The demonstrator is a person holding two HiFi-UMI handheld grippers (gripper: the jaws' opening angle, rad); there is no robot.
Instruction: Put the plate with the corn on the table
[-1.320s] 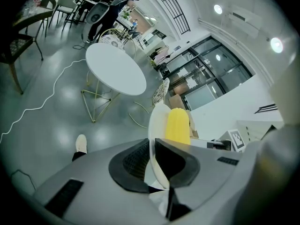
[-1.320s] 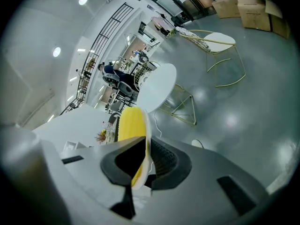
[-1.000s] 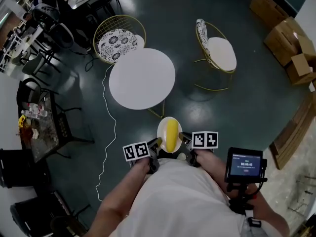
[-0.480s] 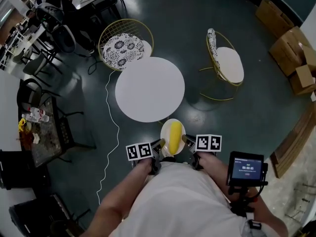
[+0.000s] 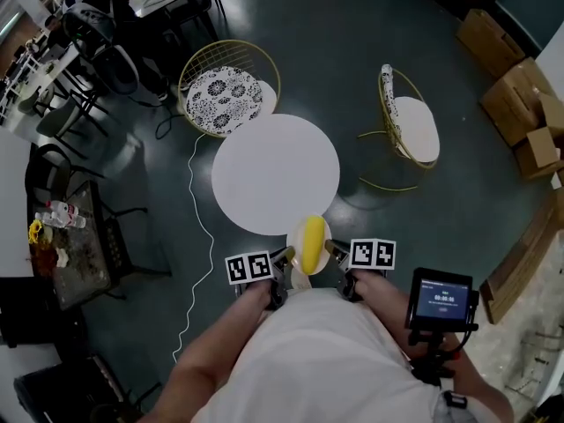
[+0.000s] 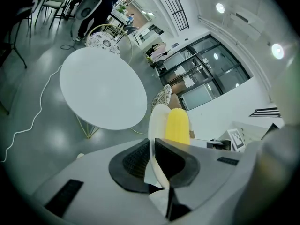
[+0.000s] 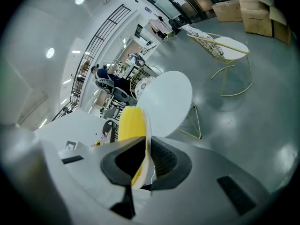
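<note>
Fingers [image 6: 133, 161] of the left gripper [image 5: 282, 256] and right gripper [image 5: 333, 248] are clamped on opposite rims of the plate [image 6: 157, 118], held at the table [image 5: 275, 173] near edge; if it is tilted, the corn [image 5: 313, 241] can be rolled off.

The table [image 5: 275, 174] is smooth and matt, the floor [image 5: 352, 25] glossy, the chair [image 5: 227, 95] metal wire, the plate [image 5: 293, 239] seemingly plastic.
</note>
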